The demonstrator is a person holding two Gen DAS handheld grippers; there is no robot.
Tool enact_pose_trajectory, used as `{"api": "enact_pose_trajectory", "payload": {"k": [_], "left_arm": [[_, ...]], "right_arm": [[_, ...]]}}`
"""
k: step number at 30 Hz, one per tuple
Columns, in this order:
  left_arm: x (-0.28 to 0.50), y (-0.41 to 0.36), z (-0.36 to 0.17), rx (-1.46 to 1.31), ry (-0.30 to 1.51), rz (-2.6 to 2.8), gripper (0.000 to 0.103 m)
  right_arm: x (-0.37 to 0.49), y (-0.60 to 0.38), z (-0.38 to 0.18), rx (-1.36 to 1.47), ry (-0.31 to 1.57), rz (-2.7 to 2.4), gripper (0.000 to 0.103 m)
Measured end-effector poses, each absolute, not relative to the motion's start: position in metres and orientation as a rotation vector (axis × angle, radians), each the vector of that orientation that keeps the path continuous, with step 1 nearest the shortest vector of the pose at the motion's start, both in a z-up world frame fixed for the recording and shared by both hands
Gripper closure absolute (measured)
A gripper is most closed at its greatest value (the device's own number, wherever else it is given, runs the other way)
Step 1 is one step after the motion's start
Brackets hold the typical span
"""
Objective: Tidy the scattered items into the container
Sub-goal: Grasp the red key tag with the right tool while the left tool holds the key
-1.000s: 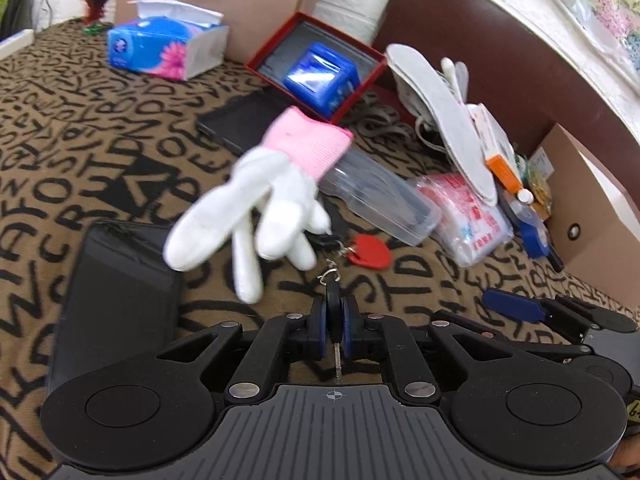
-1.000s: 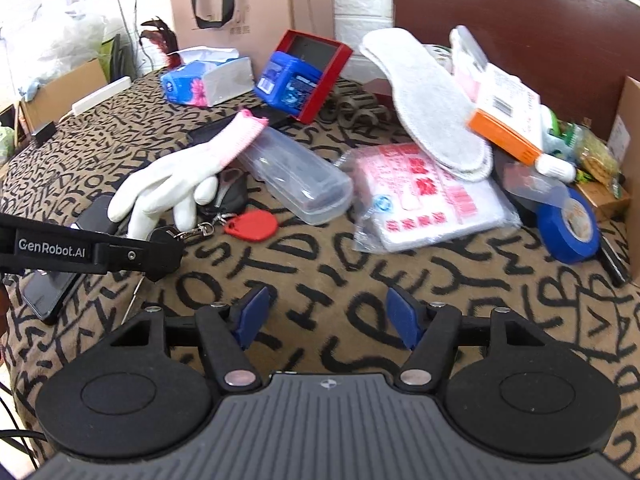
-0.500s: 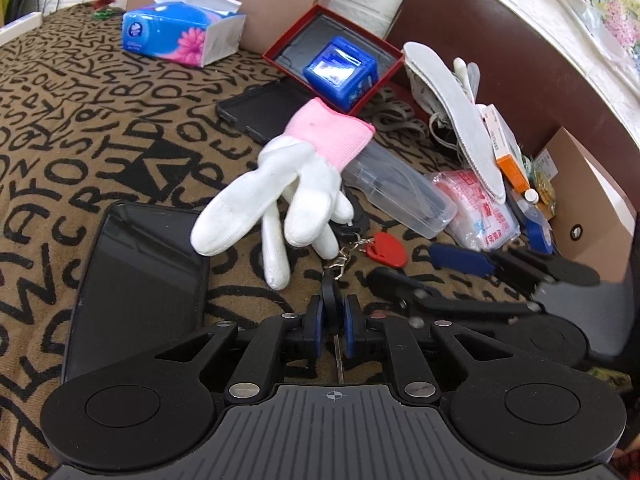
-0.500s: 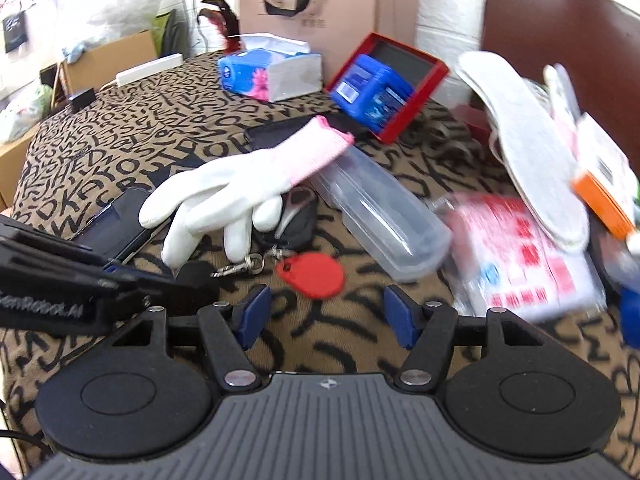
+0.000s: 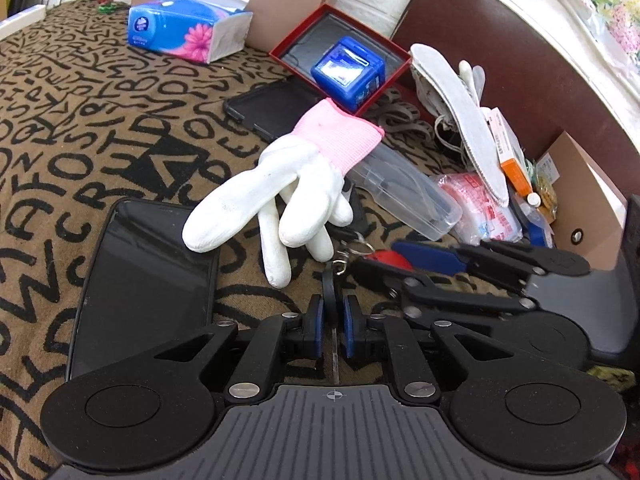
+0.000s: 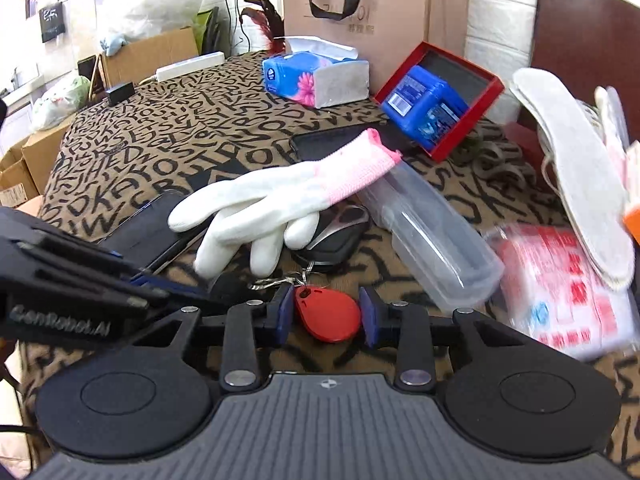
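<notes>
Sprawling across the letter-print cloth point(image 5: 100, 120), the white glove point(image 5: 280, 184) drapes over a black key fob point(image 6: 340, 236). Left gripper point(image 5: 335, 320) clamps the black key point(image 5: 329, 284). Right gripper point(image 6: 326, 314) is closing around the red tag point(image 6: 328, 314), pads not pressing.

- Bright, even indoor light throughout; only soft, faint shadows under the white glove point(image 5: 280, 196).
- Glare on the blue box point(image 5: 347, 72) and a sheen on the dark phone screen point(image 5: 144, 280).
- Strong fisheye bending at the edges, with dark vignetted corners.
- Motion blur on the red-and-white packet point(image 6: 568, 292) at the right edge of the right wrist view; left wrist view sharp.
</notes>
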State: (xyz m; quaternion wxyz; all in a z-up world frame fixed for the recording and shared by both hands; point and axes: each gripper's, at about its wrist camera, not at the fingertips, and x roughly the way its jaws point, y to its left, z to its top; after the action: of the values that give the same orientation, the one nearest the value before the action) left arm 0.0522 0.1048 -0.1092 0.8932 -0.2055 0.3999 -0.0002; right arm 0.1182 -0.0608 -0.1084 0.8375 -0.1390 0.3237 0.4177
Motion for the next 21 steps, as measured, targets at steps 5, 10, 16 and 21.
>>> {"api": "enact_pose_trajectory", "payload": {"k": [5, 10, 16, 21], "left_arm": [[0.048, 0.099, -0.109, -0.419, 0.831, -0.016, 0.089], [0.047, 0.095, -0.110, -0.422, 0.822, -0.010, 0.087], [0.045, 0.100, -0.112, -0.447, 0.815, -0.022, 0.081], [0.045, 0.108, -0.116, -0.489, 0.810, -0.032, 0.083]], "right_arm": [[0.103, -0.079, -0.105, -0.291, 0.707, 0.867, 0.064], [0.098, -0.085, -0.106, -0.311, 0.701, 0.864, 0.061], [0.104, -0.065, -0.105, -0.381, 0.676, 0.858, 0.055], [0.111, -0.054, -0.108, -0.372, 0.675, 0.855, 0.055]]}}
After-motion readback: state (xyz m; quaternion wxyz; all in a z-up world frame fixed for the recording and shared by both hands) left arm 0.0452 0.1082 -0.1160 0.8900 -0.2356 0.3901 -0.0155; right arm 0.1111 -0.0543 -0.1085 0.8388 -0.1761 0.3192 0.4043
